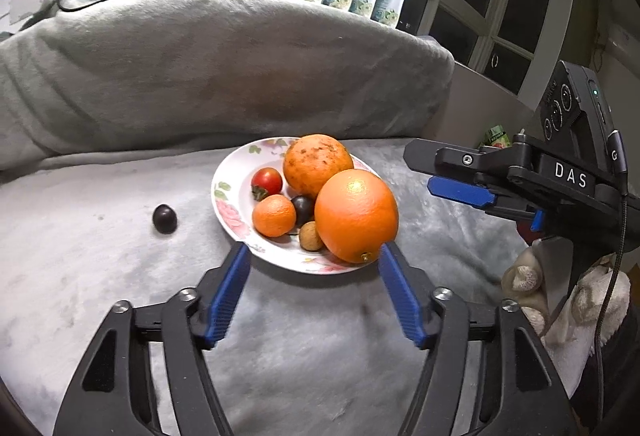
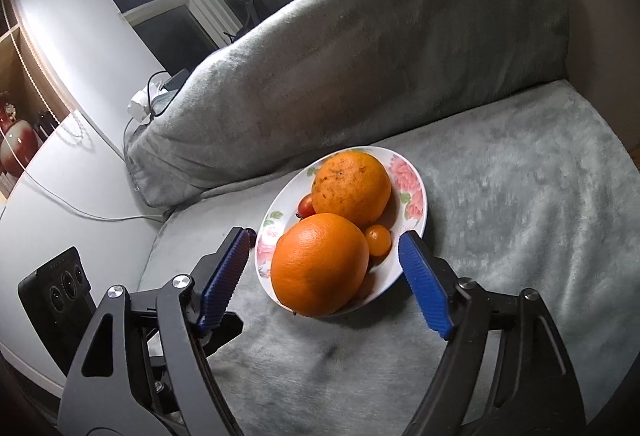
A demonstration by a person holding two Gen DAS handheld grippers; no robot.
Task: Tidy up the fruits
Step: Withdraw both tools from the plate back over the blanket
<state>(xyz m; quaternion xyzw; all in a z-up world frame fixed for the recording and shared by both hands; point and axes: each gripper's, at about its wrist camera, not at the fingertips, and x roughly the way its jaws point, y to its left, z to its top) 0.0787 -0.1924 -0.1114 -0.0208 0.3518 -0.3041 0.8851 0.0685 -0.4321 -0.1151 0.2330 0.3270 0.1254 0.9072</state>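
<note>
The floral plate [image 1: 224, 191] sits on a grey blanket [image 1: 100, 276] on a sofa, holding two large oranges, a small mandarin [image 1: 274, 215], a cherry tomato [image 1: 267, 181], a dark plum and a walnut [image 1: 311, 236]. The left tongs [image 1: 314, 256] stand open and empty, their tips just at the plate's near rim. The right tongs [image 2: 326, 242] likewise gape empty, flanking the nearer orange [image 2: 320, 266] without touching. A second dark plum [image 1: 164, 218] lies alone on the blanket, left of the plate

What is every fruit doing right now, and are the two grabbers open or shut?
Plate: on the grey blanket, holding fruit.
Big orange: on the plate, at its near rim.
Speckled orange: on the plate.
Dark plum: alone on the blanket.
Left gripper: open, empty.
Right gripper: open, empty.
</note>
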